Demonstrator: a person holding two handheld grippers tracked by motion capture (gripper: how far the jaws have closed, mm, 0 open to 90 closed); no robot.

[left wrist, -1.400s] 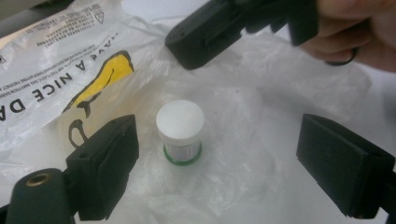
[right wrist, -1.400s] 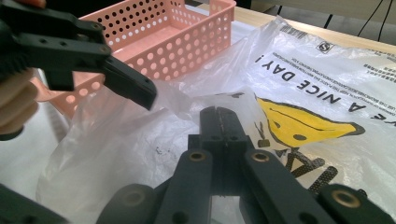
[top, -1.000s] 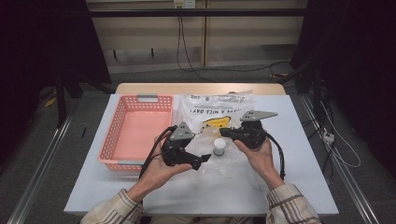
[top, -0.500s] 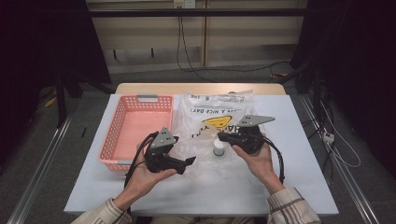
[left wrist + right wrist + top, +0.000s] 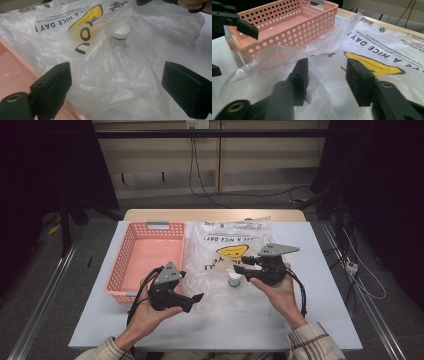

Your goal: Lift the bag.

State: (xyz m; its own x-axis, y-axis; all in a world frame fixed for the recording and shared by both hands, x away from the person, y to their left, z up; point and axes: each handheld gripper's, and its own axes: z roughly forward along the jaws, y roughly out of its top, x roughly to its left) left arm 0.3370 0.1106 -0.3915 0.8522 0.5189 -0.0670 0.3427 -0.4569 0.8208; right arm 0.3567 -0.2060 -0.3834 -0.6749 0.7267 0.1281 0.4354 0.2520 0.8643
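A clear plastic bag (image 5: 227, 255) printed with a yellow smiley lies crumpled in the middle of the white table. A small white-capped bottle (image 5: 233, 281) stands on it; the left gripper view has the bottle (image 5: 120, 35) under the film, ahead of the jaws. My left gripper (image 5: 196, 298) is wide open at the bag's near left edge, and in its own view (image 5: 116, 67) the jaws straddle loose film without touching it. My right gripper (image 5: 239, 266) sits right of the bottle. Its jaws (image 5: 327, 62) have just been opening and stand apart over the bag (image 5: 372, 50), pinching nothing.
A pink perforated basket (image 5: 131, 251) stands left of the bag, with nothing visible inside, and its wall (image 5: 287, 27) is close to my left gripper. Bare white table (image 5: 320, 270) lies to the right and along the near edge. Cables trail from both grippers.
My left gripper has drawn back to the left and toward the near edge, away from the bottle and the right gripper. The right hand has stayed in place.
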